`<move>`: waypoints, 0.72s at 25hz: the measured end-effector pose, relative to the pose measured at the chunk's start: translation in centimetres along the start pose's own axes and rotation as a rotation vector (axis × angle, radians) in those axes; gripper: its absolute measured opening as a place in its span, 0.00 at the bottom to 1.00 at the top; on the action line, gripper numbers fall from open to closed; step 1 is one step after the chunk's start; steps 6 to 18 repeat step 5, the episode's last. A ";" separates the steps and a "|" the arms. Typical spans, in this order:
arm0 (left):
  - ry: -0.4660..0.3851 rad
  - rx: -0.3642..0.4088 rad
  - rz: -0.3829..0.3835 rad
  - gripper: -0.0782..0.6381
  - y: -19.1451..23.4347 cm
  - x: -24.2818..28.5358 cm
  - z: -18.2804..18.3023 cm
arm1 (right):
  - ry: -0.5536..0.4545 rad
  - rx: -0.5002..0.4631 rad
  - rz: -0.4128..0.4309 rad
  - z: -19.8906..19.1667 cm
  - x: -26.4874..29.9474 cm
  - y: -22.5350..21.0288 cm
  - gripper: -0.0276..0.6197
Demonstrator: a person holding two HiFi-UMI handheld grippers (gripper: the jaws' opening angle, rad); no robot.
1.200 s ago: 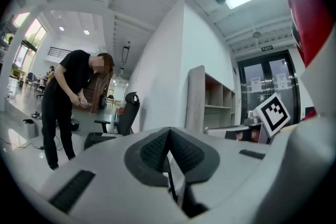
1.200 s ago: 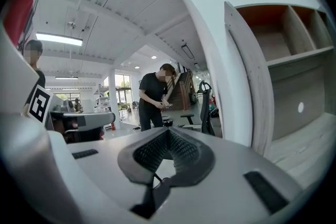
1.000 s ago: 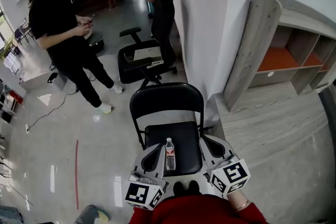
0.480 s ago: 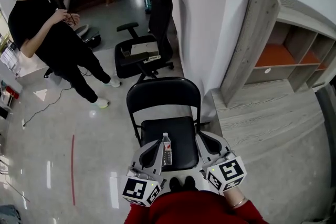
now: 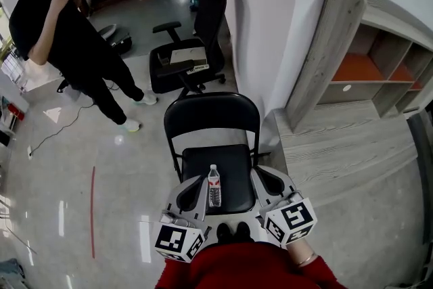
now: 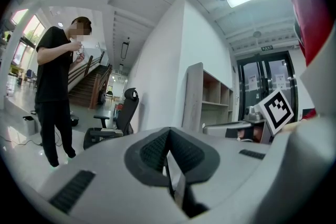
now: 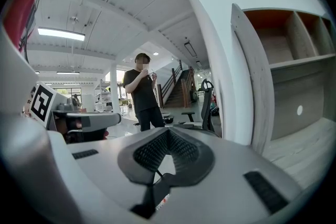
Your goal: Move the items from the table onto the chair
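The left gripper and the right gripper are held over the front of a black folding chair. Each has its jaws pressed together with nothing between them. The water bottle stands upright on the chair's seat between the two grippers, just to the right of the left jaws and a little farther from the right jaws. Well beyond the jaws, a person in black stands near an office chair.
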State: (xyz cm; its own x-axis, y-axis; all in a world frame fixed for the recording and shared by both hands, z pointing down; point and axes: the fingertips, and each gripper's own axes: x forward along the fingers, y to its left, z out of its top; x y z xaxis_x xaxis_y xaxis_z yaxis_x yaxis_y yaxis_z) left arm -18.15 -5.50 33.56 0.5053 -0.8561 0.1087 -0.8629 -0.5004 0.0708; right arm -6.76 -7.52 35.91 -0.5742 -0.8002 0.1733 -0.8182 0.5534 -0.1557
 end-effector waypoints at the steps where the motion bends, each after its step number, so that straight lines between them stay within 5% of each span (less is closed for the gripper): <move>1: 0.000 0.000 -0.001 0.12 0.0 0.0 0.0 | 0.000 0.001 -0.001 0.0 0.0 0.0 0.06; 18: -0.002 0.002 -0.004 0.12 0.0 0.2 0.1 | -0.003 0.002 -0.006 0.1 0.1 -0.1 0.06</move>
